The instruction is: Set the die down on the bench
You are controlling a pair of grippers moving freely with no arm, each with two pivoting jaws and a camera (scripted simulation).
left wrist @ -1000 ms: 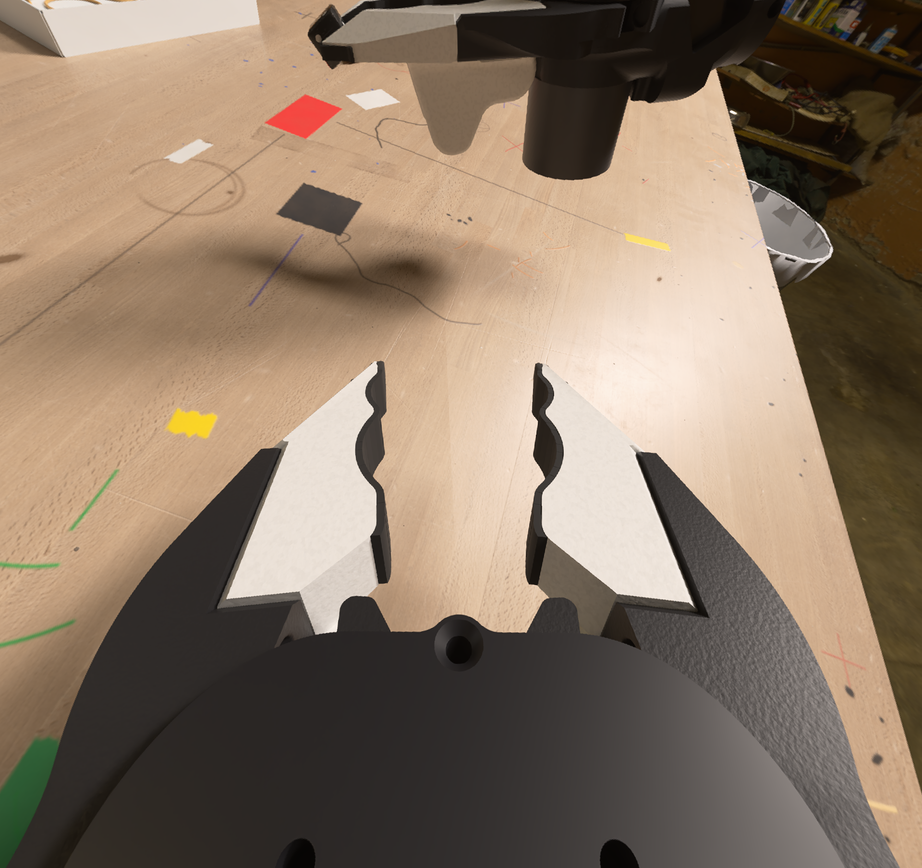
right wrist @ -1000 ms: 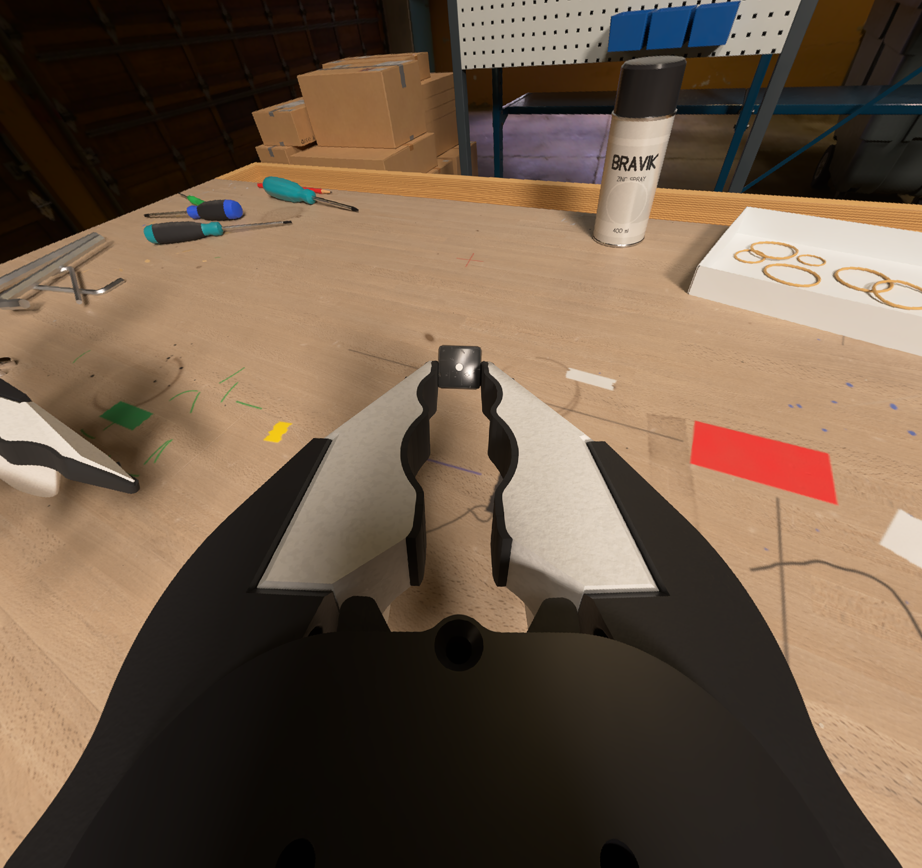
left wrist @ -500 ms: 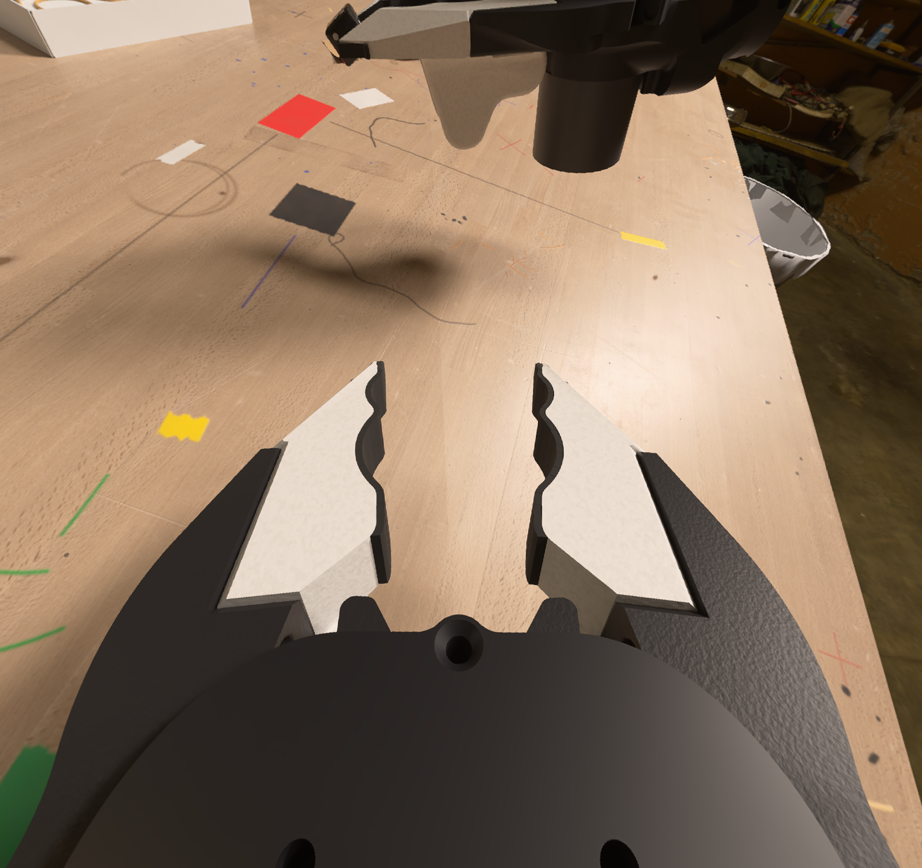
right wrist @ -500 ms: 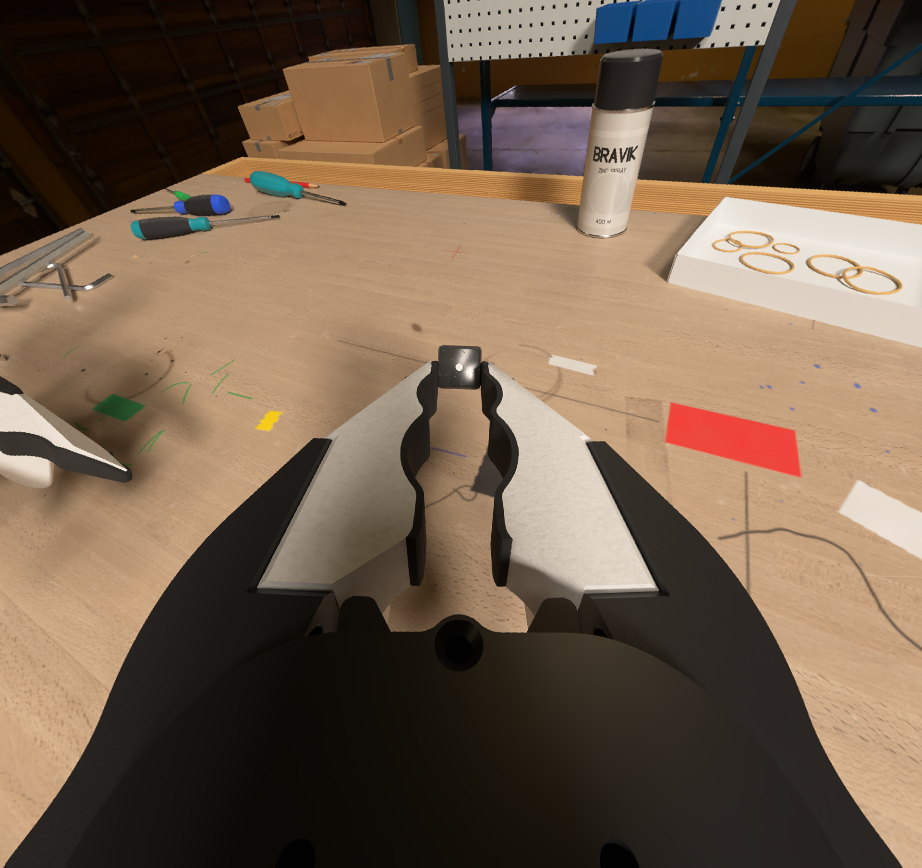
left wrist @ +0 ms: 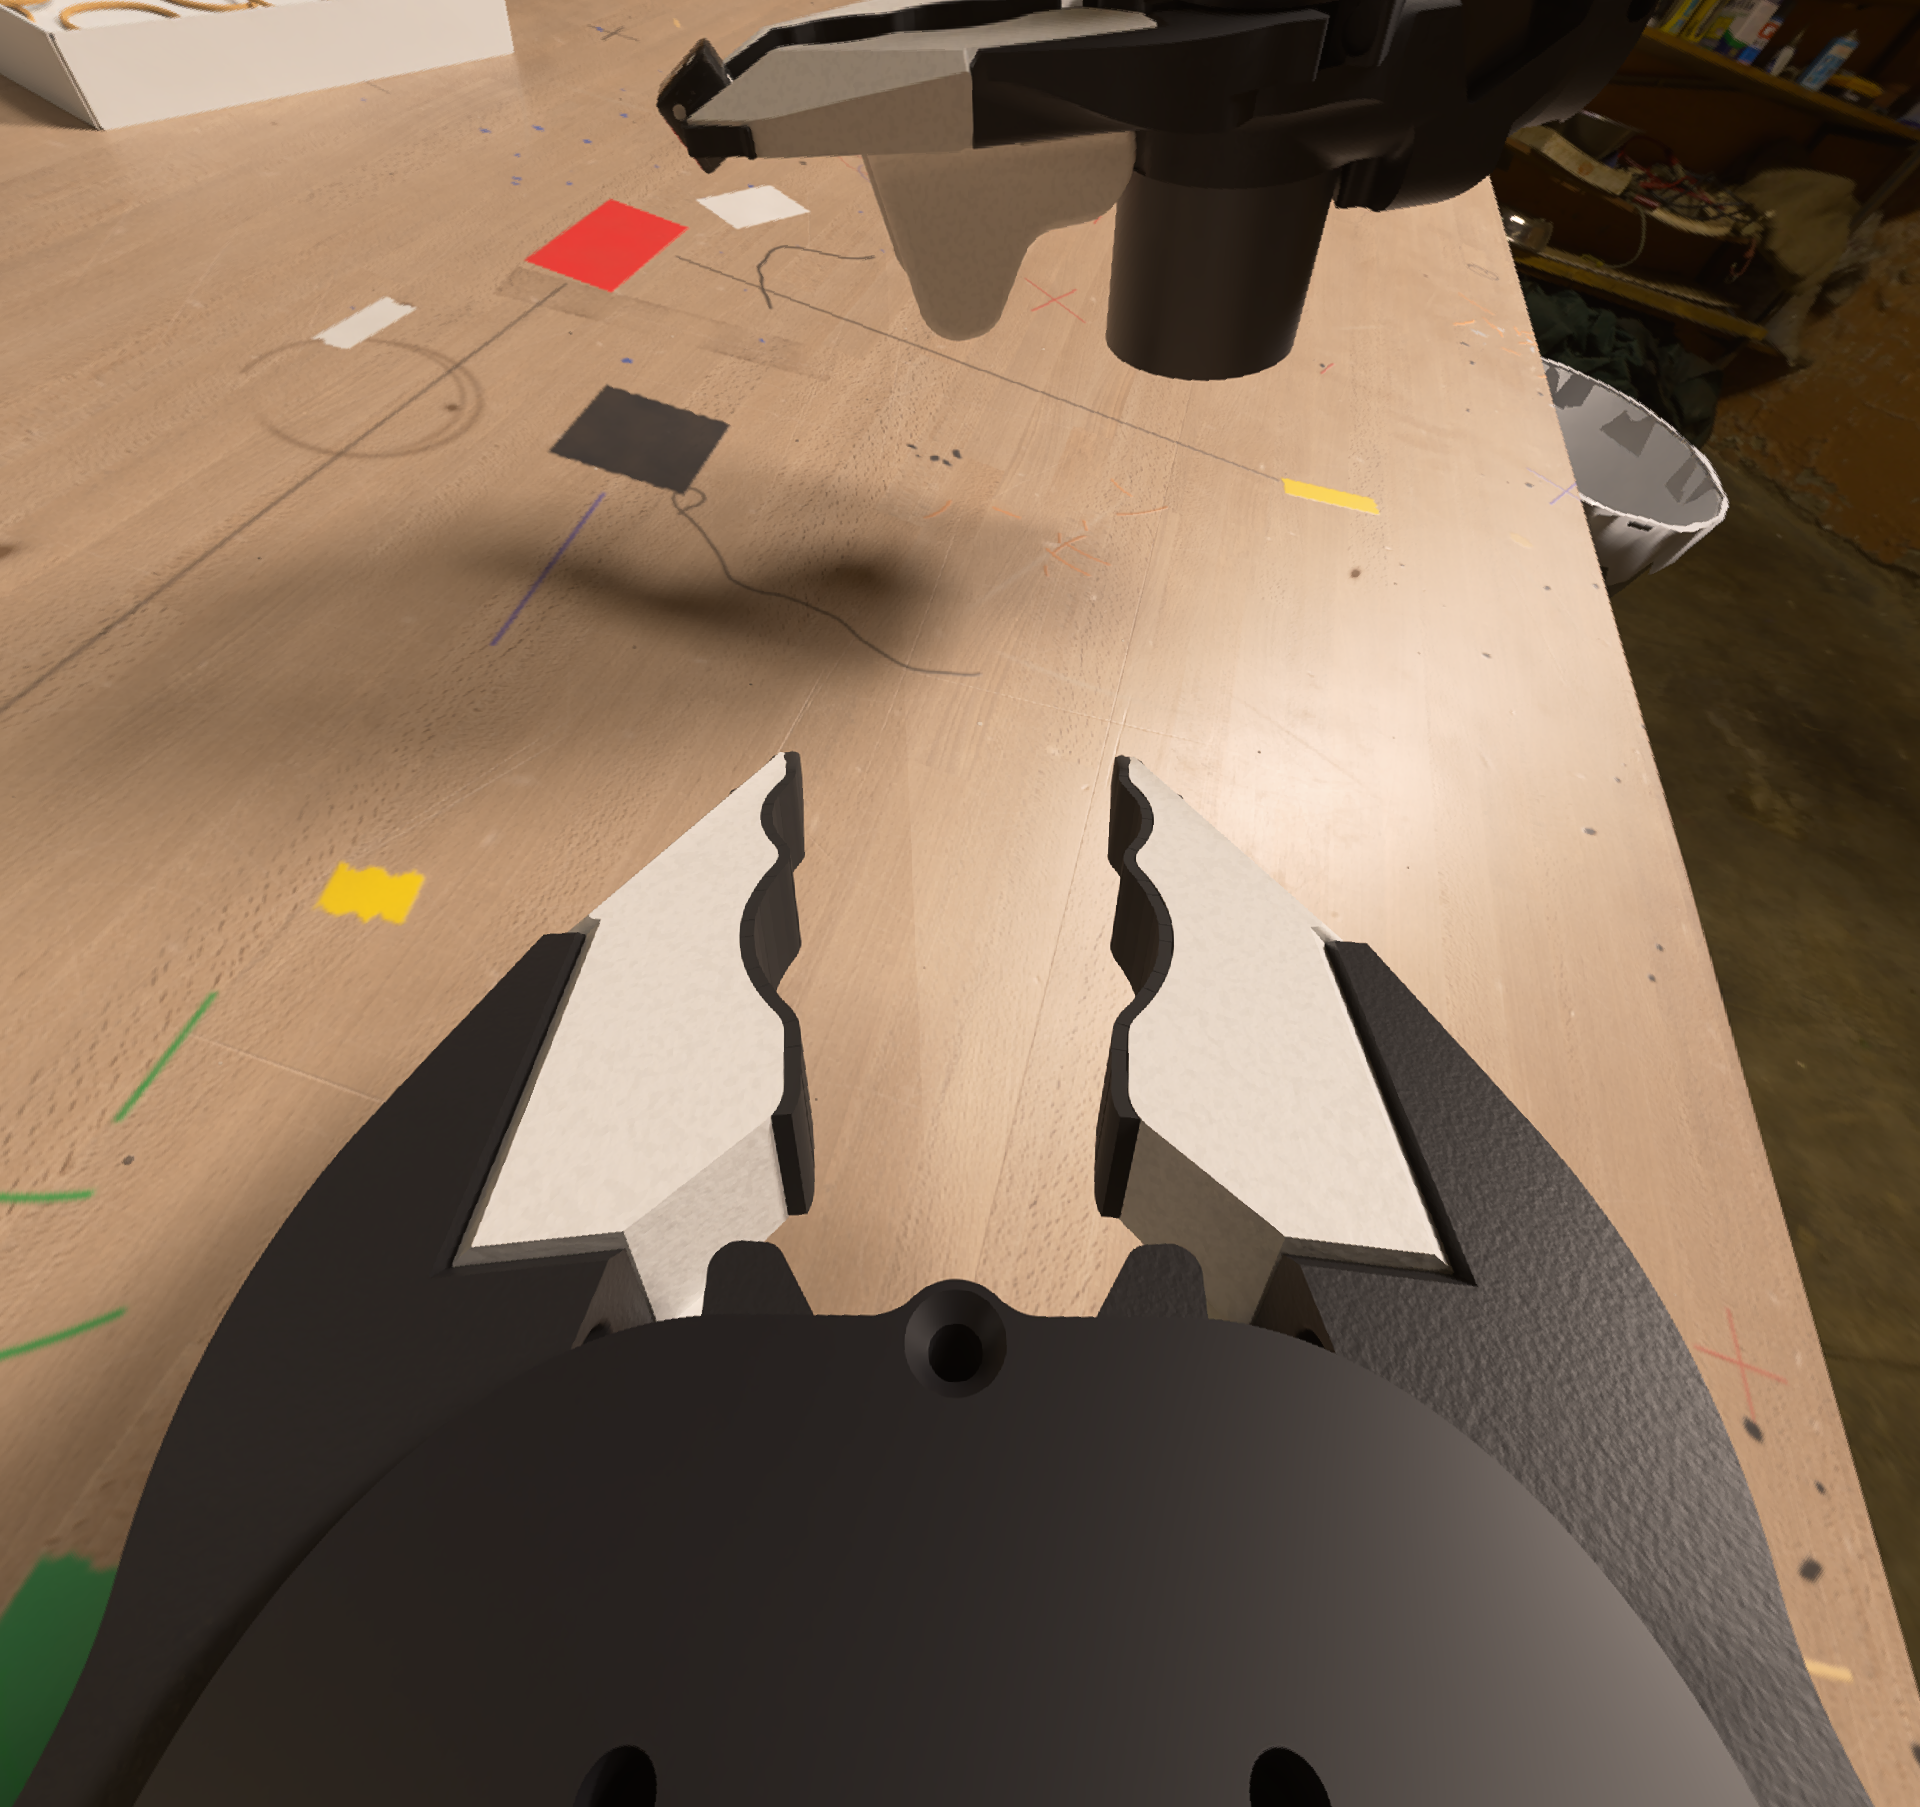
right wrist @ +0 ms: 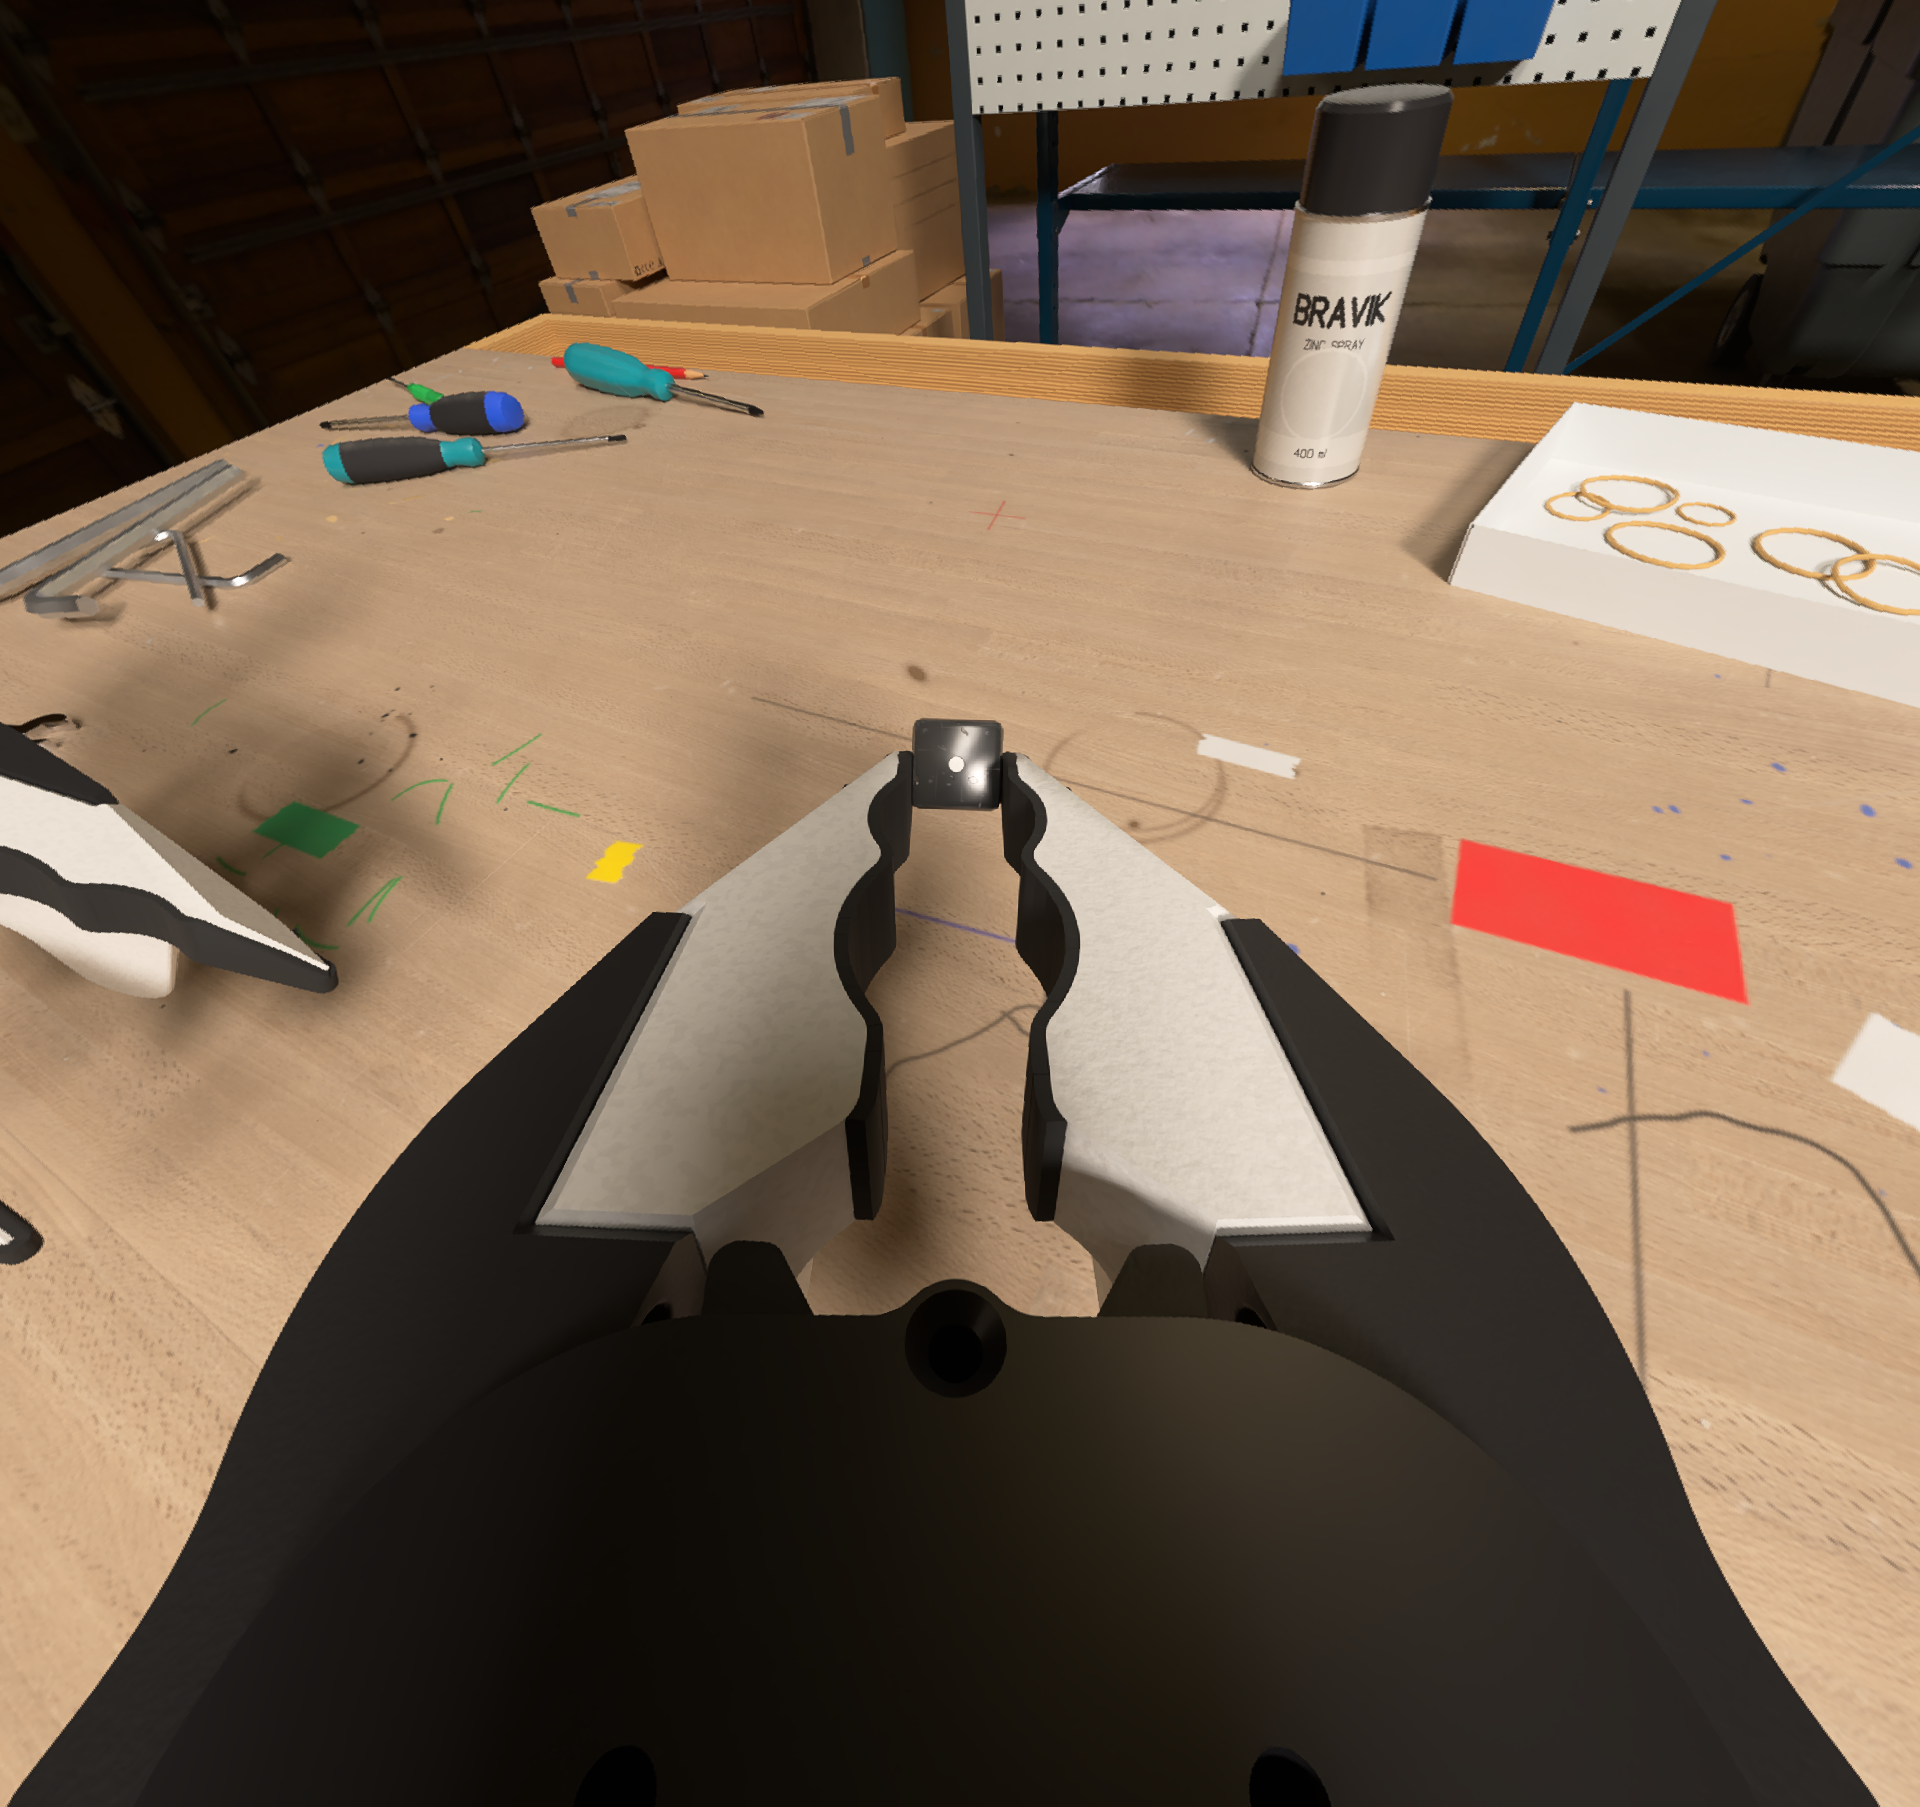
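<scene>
The right gripper [right wrist: 957,770], jaws still clamping the black die [right wrist: 957,766] at its tips, is descending toward the bench [right wrist: 727,614] at 12 o'clock, release pending, while the left gripper [left wrist: 951,770] is waiting open and empty.

The white tray [right wrist: 1683,604] runs off the right edge, so its far end is cut off. In the left wrist view the tray [left wrist: 260,53] is cut at the top left. The die [right wrist: 957,765] shows just one face; its sides hide behind the fingertips [right wrist: 888,786]. The left gripper [right wrist: 156,910] pokes in from the left edge, only partly seen. The shelf bottles [left wrist: 1756,22] are too small to tell.
</scene>
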